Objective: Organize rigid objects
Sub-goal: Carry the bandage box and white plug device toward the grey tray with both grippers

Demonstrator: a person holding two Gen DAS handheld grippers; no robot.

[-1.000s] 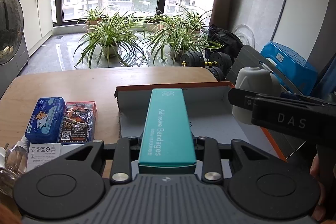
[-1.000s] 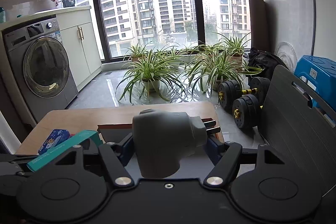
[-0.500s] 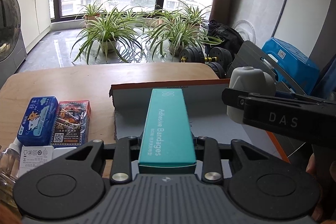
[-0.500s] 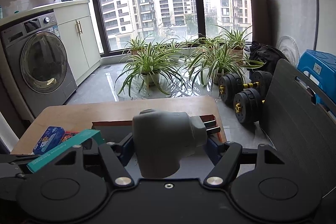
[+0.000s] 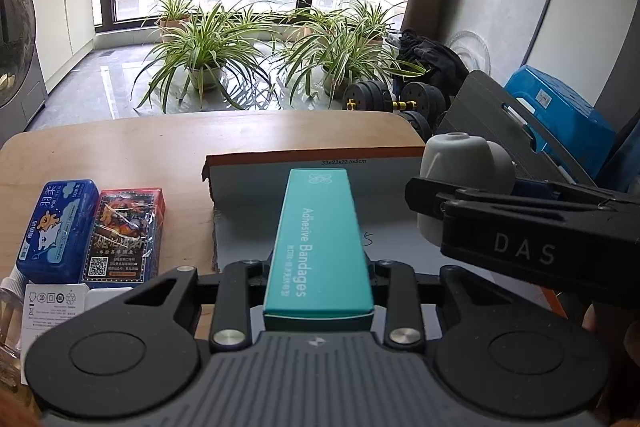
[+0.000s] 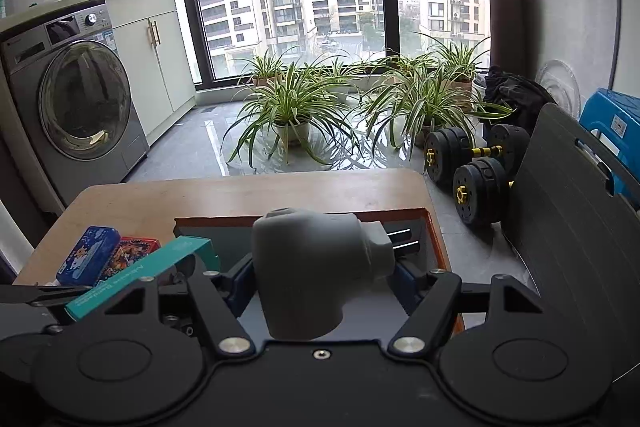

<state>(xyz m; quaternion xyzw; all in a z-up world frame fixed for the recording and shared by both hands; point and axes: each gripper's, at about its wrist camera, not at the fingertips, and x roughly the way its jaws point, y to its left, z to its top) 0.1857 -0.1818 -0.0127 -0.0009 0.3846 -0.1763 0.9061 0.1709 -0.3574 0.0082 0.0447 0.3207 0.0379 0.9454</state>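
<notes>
Both grippers loaded, hovering over the box

Left gripper [image 5: 319,267] pinches a long teal cardboard "Adhesive Bandages" box [image 5: 320,239]; right gripper [image 6: 322,269] clamps a grey plastic elbow pipe fitting [image 6: 316,267]. Both hang above the shallow orange-edged cardboard tray [image 5: 320,151] on the wooden table [image 5: 120,147].

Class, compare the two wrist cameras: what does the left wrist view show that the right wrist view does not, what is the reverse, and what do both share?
Only the left wrist view: the clear bottle at its left edge and the printing "Adhesive Bandages" read in full.

Only the right wrist view: the washing machine's control panel and two metal prongs on the grey plug.

Both: the teal bandage box, grey plug, cardboard box, blue tin and dumbbells.
</notes>
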